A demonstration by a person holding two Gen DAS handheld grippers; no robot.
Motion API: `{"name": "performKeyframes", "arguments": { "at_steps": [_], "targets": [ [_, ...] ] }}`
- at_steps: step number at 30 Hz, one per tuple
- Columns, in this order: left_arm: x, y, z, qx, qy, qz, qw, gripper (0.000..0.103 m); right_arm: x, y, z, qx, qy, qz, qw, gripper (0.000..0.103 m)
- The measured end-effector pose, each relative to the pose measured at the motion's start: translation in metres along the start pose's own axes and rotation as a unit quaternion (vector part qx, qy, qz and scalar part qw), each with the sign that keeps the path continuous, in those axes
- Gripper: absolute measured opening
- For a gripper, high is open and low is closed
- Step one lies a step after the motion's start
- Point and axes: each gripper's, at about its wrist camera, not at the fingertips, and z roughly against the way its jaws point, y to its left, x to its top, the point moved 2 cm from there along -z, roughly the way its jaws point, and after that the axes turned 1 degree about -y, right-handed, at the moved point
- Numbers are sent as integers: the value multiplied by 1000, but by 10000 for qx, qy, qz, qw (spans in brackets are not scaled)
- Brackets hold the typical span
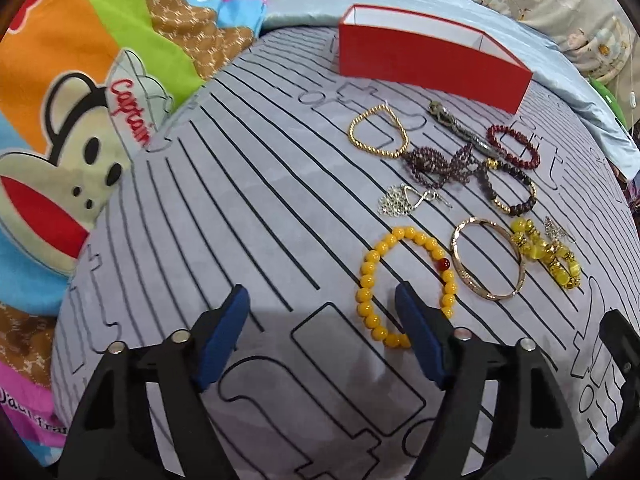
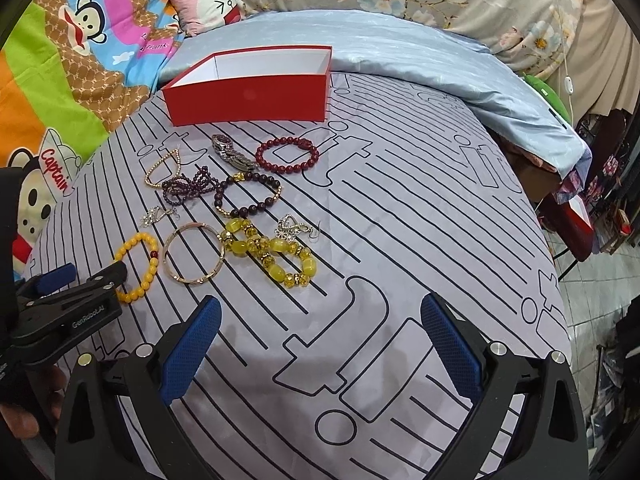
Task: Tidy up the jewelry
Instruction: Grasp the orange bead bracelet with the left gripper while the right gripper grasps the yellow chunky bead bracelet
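Note:
Several pieces of jewelry lie on a grey striped cloth: an orange bead bracelet, a gold bangle, a yellow glass bead bracelet, a dark bead bracelet, a red bead bracelet, a purple necklace, a gold chain, a watch. An open, empty red box stands behind them. My left gripper is open, its right finger over the orange bracelet. My right gripper is open and empty, near the yellow bracelet.
Silver earrings lie among the bracelets. A blue quilt lies behind the box. Cartoon-print bedding is on the left. The bed edge and a tiled floor are on the right.

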Motion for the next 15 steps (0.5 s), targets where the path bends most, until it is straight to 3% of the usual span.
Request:
{"name": "performKeyframes", "arguments": {
  "at_steps": [3,6,11,13,15],
  "targets": [
    [1,-1,-1,-29,-79,-16,10000,65,0,-1,-6,73,85,-46,9999,96],
    [3,-3,-2,-91,-127,-64,9999,54,0,-1,-11,149,150,-63,9998,96],
    [7,-8,-2,-204,-188,-169,9995,24,4,5,-19,279,144,74,9995,94],
    [9,-7,-2,-252,-168,-160,9994,9,7,9,-22,363,152,157,9991,85],
    [10,-5,-2,-298,-138,-100,9994,7,10,12,-27,422,173,223,9987,80]
  ]
}}
